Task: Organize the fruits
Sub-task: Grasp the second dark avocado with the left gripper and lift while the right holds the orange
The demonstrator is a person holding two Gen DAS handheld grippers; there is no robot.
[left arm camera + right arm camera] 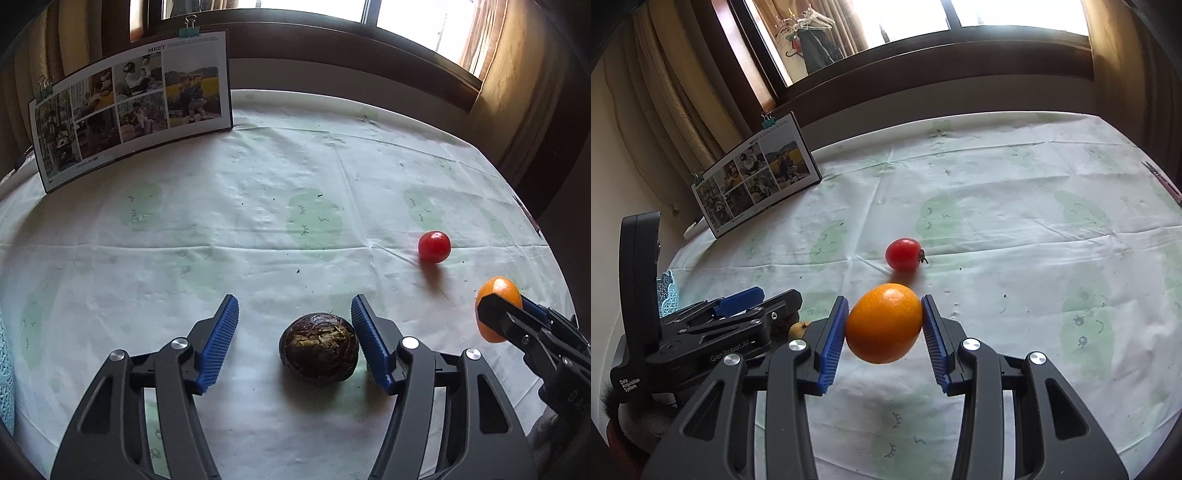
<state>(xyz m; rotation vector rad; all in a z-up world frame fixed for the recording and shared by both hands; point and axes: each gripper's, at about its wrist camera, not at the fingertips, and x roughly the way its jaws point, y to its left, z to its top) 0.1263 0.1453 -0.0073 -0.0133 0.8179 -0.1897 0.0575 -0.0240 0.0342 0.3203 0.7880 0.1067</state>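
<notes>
The right gripper [884,325] has its fingers clamped on the orange [883,323], lifted off the table [1015,221], while the left gripper [293,332] sits wide open around the brown fruit [319,345], so it should probably center up before squeezing so nothing rolls.

Blown-out window [406,14] backlight — soft shadows, fisheye-bent edges.
</notes>
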